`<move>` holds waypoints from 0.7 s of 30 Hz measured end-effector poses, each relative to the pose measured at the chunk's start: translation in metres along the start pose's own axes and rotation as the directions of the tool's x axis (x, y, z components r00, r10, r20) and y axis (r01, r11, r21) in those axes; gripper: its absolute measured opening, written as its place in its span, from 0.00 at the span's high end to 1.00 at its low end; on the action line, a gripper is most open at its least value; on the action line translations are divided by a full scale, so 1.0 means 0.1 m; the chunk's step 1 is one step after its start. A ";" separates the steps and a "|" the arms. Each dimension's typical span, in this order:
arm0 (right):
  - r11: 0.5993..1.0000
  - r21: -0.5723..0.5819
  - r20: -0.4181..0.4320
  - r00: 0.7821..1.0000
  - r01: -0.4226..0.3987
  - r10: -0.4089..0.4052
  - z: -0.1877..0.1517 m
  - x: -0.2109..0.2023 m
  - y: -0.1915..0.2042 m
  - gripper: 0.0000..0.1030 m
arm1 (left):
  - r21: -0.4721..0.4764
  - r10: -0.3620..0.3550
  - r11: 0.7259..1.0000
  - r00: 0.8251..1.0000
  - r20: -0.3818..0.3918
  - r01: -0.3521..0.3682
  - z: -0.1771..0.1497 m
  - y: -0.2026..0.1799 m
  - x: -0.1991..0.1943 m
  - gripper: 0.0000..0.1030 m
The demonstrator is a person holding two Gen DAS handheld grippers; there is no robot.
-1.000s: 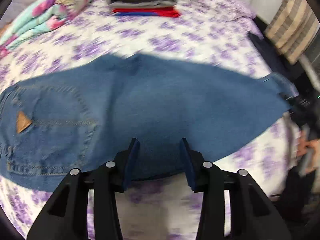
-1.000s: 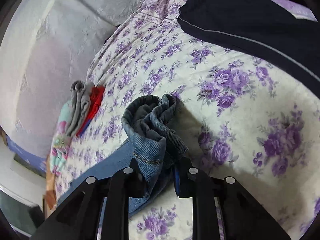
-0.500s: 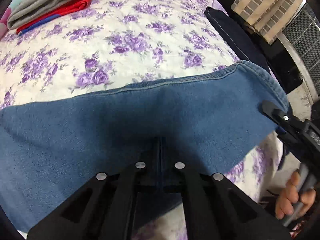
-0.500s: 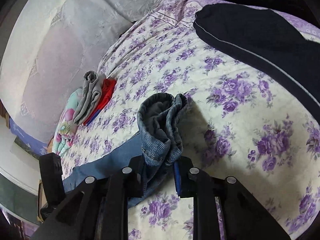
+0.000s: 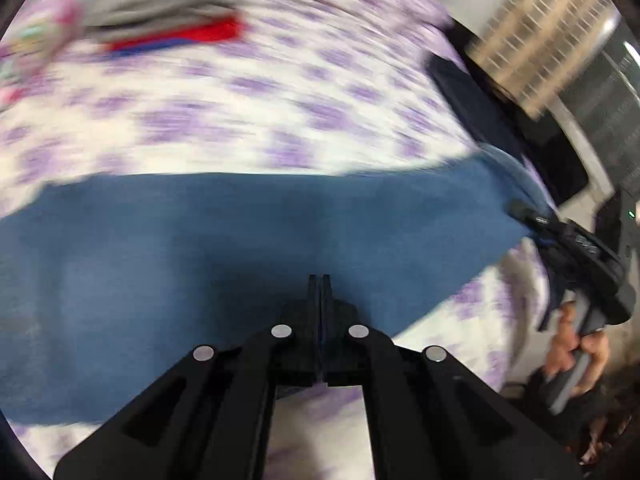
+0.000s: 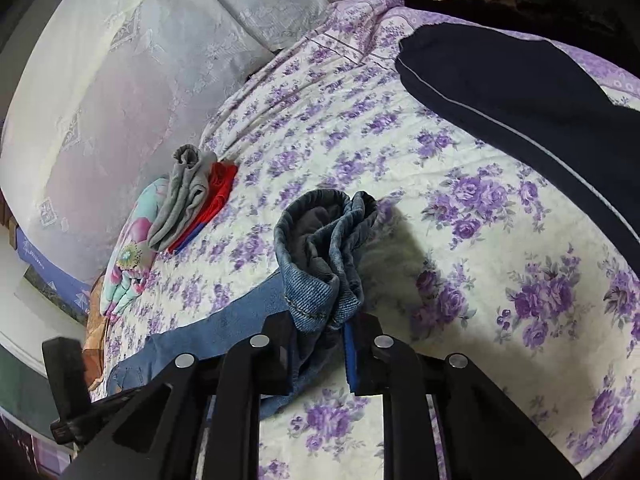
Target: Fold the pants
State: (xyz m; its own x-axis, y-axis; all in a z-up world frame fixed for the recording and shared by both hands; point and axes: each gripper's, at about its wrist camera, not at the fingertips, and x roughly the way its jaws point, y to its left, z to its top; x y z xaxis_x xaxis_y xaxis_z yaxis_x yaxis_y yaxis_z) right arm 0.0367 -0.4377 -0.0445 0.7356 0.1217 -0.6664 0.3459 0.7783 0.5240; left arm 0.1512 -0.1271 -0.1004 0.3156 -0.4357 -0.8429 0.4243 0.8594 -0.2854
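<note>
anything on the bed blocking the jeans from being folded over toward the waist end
Nothing visible does. The jeans lie on bare sheet; the folded stack and the dark garment sit apart, farther back.

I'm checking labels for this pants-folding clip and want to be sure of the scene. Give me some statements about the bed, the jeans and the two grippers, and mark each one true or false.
1. The right gripper has the bunched hem end of the blue jeans between its jaws. True; the jaws are closing.
2. The left gripper stands wide open above the jeans. False: its jaws are shut together at the jeans' near edge.
3. The bedsheet is plain white. False: it is cream with purple flowers.
4. A dark navy garment with a thin pale stripe lies on the bed beyond the jeans. True.
5. The folded grey garment lies on top of the jeans. False: it tops a red and blue pile apart from them.
</note>
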 end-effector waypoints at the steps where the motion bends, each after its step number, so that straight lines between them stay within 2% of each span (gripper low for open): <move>1: 1.000 -0.013 0.009 1.000 -0.001 0.002 0.00 -0.03 0.05 0.83 | -0.026 0.041 0.999 0.999 0.014 -0.041 -0.04 0.17 -0.10 1.00; 3: 0.999 -0.032 0.023 1.000 -0.005 0.005 -0.01 -0.09 0.14 0.83 | -0.090 0.103 0.991 0.994 0.038 -0.099 -0.17 0.58 -0.32 1.00; 7: 0.996 -0.088 0.051 0.999 -0.001 0.006 -0.02 -0.19 0.39 0.83 | -0.205 0.169 0.966 0.984 0.053 -0.155 -0.37 1.17 -0.58 1.00; 10: 0.992 -0.128 0.061 0.998 0.016 -0.009 -0.02 -0.22 0.57 0.83 | -0.267 0.174 0.950 0.984 0.034 -0.159 -0.46 1.48 -0.57 1.00; 12: 0.986 -0.162 0.060 0.998 0.024 -0.015 -0.02 -0.22 0.71 0.83 | -0.277 0.159 0.950 0.987 0.024 -0.146 -0.47 1.59 -0.51 1.00; 14: 0.969 -0.247 0.053 0.999 0.015 -0.002 -0.03 -0.25 1.03 0.83 | -0.281 0.144 0.951 0.989 0.027 -0.131 -0.49 1.64 -0.47 1.00; 17: 0.915 -0.401 0.024 0.998 -0.040 0.054 -0.15 -0.29 1.63 0.83 | -0.285 0.108 0.954 0.993 0.042 -0.091 -0.49 1.69 -0.46 0.99; 21: 0.799 -0.589 -0.057 0.993 -0.120 0.107 -0.45 -0.16 2.48 0.83 | -0.307 0.031 0.952 0.998 0.059 -0.011 -0.53 1.81 -0.45 0.99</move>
State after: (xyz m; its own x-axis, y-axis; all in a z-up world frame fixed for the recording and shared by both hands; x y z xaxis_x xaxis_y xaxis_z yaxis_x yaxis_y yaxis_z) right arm 0.0843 -0.2185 0.0726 0.7338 0.2396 -0.6357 -0.1549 0.9701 0.1868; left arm 0.1685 0.0626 -0.1382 0.3782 -0.4240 -0.8229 0.1396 0.9049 -0.4021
